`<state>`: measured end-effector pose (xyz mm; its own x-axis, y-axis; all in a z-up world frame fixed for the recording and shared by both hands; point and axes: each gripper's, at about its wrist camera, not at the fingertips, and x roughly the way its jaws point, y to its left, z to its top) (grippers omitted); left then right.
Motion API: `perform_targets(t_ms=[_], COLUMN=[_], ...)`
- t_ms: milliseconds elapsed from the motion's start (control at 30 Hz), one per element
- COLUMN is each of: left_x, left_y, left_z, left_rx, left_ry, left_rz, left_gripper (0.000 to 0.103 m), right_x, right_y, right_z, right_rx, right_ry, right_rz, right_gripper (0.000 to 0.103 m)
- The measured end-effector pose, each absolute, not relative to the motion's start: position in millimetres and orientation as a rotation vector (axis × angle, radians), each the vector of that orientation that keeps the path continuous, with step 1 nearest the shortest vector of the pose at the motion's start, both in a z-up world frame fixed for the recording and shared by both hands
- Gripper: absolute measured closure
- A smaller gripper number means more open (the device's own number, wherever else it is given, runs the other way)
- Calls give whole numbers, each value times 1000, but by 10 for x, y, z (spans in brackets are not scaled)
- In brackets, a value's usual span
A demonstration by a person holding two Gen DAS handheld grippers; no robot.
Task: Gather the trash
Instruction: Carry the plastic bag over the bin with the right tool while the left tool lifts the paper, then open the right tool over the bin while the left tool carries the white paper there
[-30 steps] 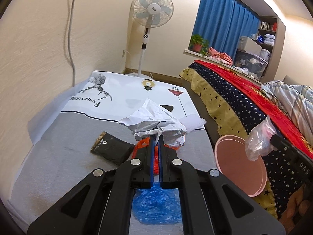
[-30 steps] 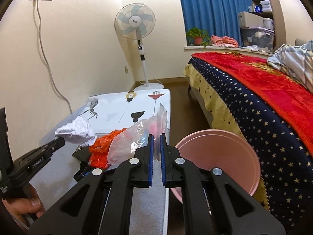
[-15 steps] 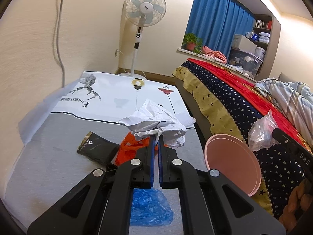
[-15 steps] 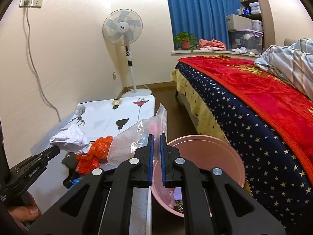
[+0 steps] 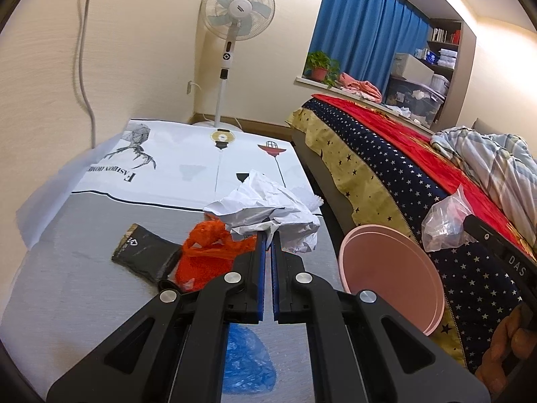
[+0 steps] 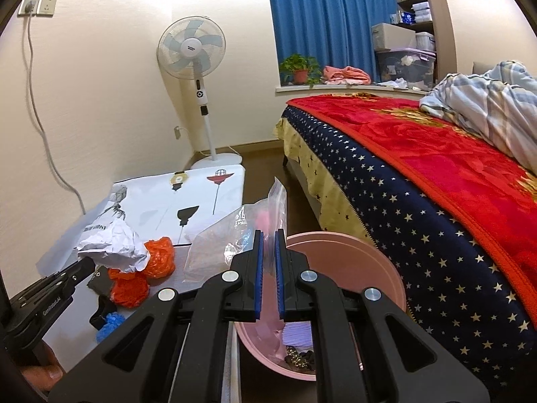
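My left gripper (image 5: 267, 235) is shut on a crumpled white paper (image 5: 265, 205), held just above the low table (image 5: 67, 285). An orange plastic bag (image 5: 208, 252), a black packet (image 5: 141, 252) and a blue plastic scrap (image 5: 245, 362) lie on the table below it. My right gripper (image 6: 267, 238) is shut on a clear plastic bag (image 6: 228, 245), above the near left rim of the pink bin (image 6: 369, 252), which has some scraps inside. From the right wrist, the left gripper (image 6: 87, 265) shows at the left with the paper (image 6: 110, 245).
A bed with a red and starred blanket (image 6: 436, 201) runs close along the bin's right side. A standing fan (image 6: 191, 50) is in the far corner. A white printed cloth (image 5: 188, 164) covers the table's far half. A cable (image 5: 84, 67) hangs on the left wall.
Both grippers have drifted toward the pink bin, carrying the paper and the clear bag. The bin now sits closer under the right gripper, and the table items have slid left in the left wrist view.
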<state>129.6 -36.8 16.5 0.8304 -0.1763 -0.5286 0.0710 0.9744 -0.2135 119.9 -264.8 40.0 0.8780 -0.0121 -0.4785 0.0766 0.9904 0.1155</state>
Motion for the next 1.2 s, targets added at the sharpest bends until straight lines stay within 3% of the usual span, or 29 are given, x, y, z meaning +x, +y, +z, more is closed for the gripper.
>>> perform_targets(t_ms=[1200], left_x=[1640], left_y=[-1400], left_z=[-104], left_rx=[-138], left_ry=[656], left_rz=[-316], left_gripper=[100], right_x=[1345], right_y=[-3239], right_z=[202], right_rx=[198], right_ry=[559], right_rz=[-257], right_gripper=[96])
